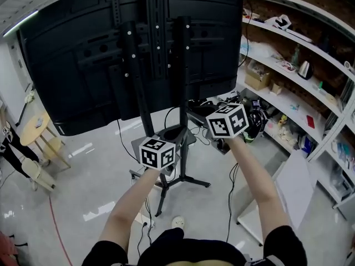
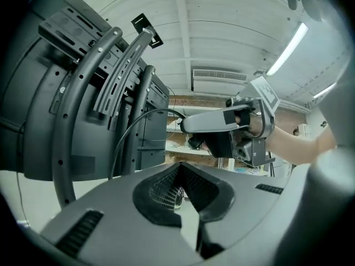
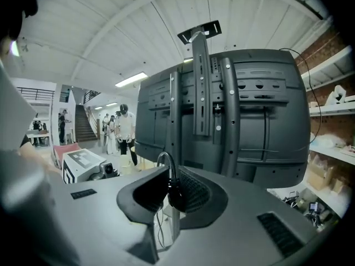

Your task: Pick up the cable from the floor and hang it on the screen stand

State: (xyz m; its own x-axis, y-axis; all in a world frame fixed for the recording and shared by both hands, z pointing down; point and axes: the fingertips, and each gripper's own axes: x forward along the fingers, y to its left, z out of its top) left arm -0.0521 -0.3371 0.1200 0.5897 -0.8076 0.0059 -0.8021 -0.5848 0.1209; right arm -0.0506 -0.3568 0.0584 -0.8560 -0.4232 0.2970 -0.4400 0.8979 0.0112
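Observation:
The black screen [image 1: 83, 43] shows its back, mounted on the black screen stand [image 1: 137, 87]. My right gripper [image 3: 172, 176] is shut on a thin black cable [image 3: 167, 157], which loops up out of its jaws and hangs down below them. In the left gripper view the same cable [image 2: 141, 115] arcs from the stand's rails to the right gripper's tip [image 2: 191, 127]. My left gripper [image 2: 181, 168] has its jaws together with nothing between them. In the head view both marker cubes, left [image 1: 157, 152] and right [image 1: 227, 121], are held up close to the stand's posts.
Cluttered shelves [image 1: 299, 76] line the right wall. A white panel [image 1: 288, 187] stands at the lower right. Wooden stools [image 1: 39, 132] are at the left, and a red cord [image 1: 55, 226] lies on the floor. The stand's base legs [image 1: 186, 180] spread below my arms. People [image 3: 125, 129] stand far off.

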